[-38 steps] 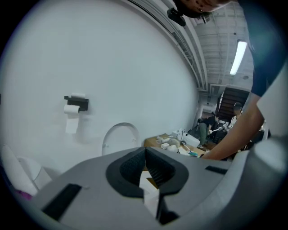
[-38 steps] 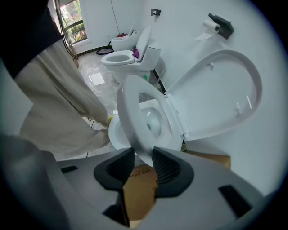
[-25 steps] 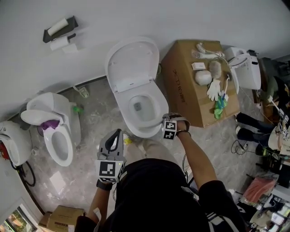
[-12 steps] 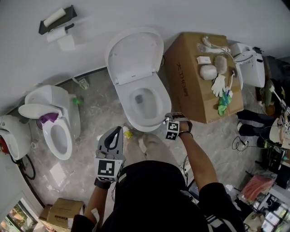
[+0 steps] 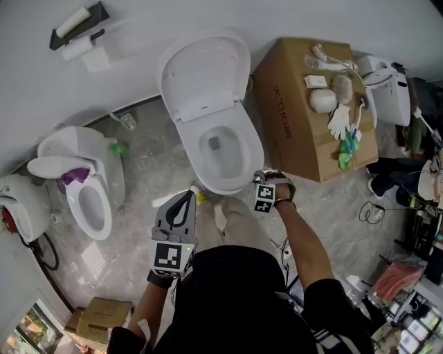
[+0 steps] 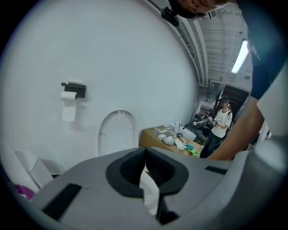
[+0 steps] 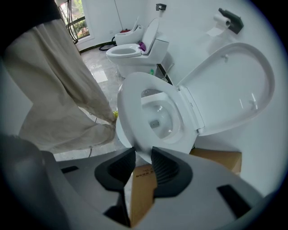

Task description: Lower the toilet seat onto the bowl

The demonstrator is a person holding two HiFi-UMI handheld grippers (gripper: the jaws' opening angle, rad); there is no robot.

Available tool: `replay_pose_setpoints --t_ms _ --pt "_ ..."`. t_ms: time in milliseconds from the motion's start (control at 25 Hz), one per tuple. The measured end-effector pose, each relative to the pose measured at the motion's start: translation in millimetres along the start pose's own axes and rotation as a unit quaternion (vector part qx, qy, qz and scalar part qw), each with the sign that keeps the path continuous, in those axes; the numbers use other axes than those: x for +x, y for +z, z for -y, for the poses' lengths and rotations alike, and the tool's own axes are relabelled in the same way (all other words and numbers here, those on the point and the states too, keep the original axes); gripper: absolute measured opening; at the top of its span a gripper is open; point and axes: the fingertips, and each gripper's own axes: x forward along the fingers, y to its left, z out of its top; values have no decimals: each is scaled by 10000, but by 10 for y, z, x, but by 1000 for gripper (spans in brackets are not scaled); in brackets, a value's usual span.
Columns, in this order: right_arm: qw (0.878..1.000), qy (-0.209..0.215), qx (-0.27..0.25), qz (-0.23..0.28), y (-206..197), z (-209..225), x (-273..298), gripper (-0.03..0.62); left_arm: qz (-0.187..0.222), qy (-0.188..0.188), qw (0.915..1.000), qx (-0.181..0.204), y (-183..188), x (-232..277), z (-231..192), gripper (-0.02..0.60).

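1. We see two grippers. The left gripper (image 5: pixel 187 199) is nearest, pointing forward and slightly down, its jaws together and empty.
2. The right gripper (image 7: pixel 140 158) points straight down, clamped on the front edge of the toilet seat (image 7: pixel 128 108), which lies low over the bowl (image 5: pixel 220 148).
3. There are two toilets. This one has its lid (image 5: pixel 204 72) upright, and the second toilet (image 5: pixel 77 148) stands well to the left.
4. One cardboard box (image 5: pixel 291 131) stands just beside the bowl.

The toilet seat (image 7: pixel 129 110) and its raised lid (image 7: pixel 234 85) were seen as smooth, glossy white, plastic by the look. The floor (image 5: pixel 138 159) was laid in polished, marble-veined stone or tile. The box (image 5: pixel 291 117) was of matt brown cardboard. The wall (image 5: pixel 311 14) was finished smooth and matt white. The left gripper (image 6: pixel 145 152) and right gripper (image 7: pixel 143 153) were made of matt grey plastic, with ribbed black pads (image 7: pixel 166 168). The trousers (image 7: pixel 58 90) were of creased beige cloth.
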Motion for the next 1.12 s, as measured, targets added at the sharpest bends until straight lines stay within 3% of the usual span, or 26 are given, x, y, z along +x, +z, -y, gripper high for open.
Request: replay_pose_setpoints --t_ms 200,600,960,1120 --pt "10000 -5 -16 30 -14 -115 99 110 -76 -181 9998 34 -2 69 141 12" --pt "9996 -273 -34 57 -58 -261 321 110 -410 -146 9990 28 -240 86 109 12" --pt "9996 -283 18 35 -82 -362 437 110 -401 -181 9990 -53 -269 131 219 12" --pt "9997 -233 29 64 -74 -381 490 110 -463 -227 9986 92 -330 169 210 12"
